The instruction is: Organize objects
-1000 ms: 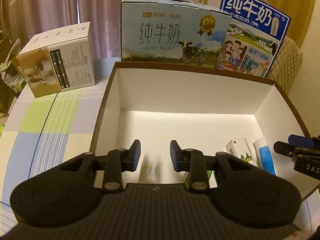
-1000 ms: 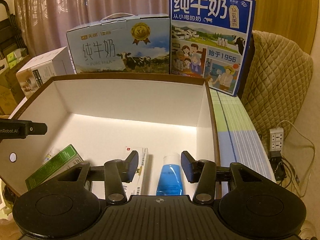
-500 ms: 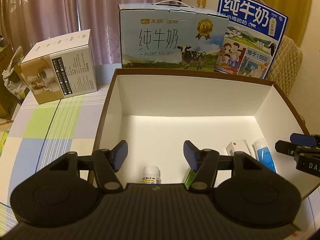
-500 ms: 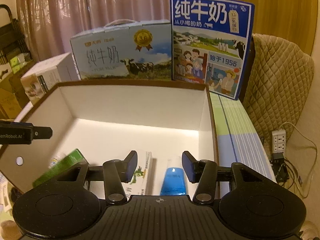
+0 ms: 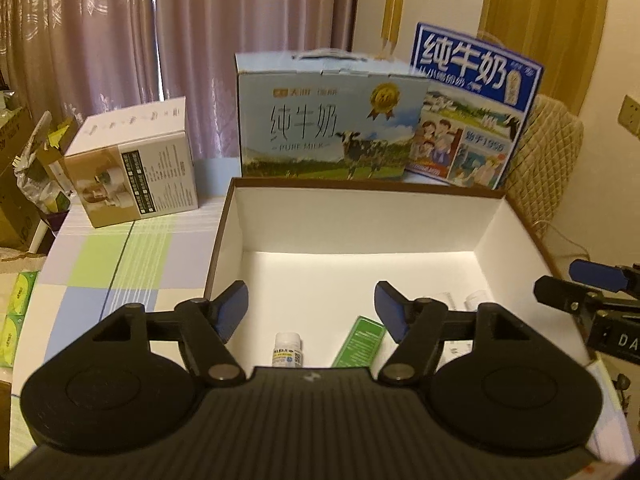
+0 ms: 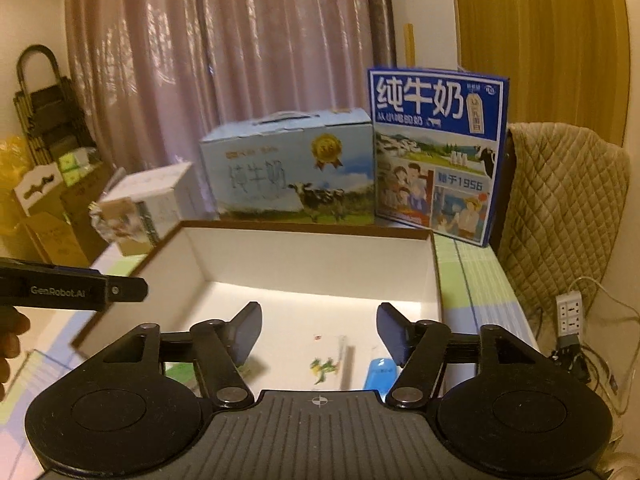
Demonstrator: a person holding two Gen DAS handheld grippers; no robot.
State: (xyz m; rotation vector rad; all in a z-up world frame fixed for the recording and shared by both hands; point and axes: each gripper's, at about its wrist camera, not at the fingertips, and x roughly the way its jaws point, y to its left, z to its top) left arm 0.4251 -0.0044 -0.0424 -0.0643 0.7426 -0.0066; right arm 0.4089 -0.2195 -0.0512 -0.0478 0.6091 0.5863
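Inside the open white box [image 5: 360, 216], near its front wall, a small white bottle [image 5: 287, 347] stands upright, with a green carton [image 5: 360, 342] just to its right; a blue tube [image 6: 379, 372] lies farther right, towards the box's right wall. Behind the box stand a pale blue milk case [image 5: 328, 120] printed "PURE MILK" and a dark blue milk case [image 6: 438, 152] reading "1956". To the box's left sits a white carton [image 5: 136, 176]. The left gripper [image 5: 311, 312] hovers above the box's front edge, jaws spread wide and holding nothing. The right gripper [image 6: 319, 334] hovers likewise, jaws apart and empty. The left tool's side reads "GenRobot.AI".
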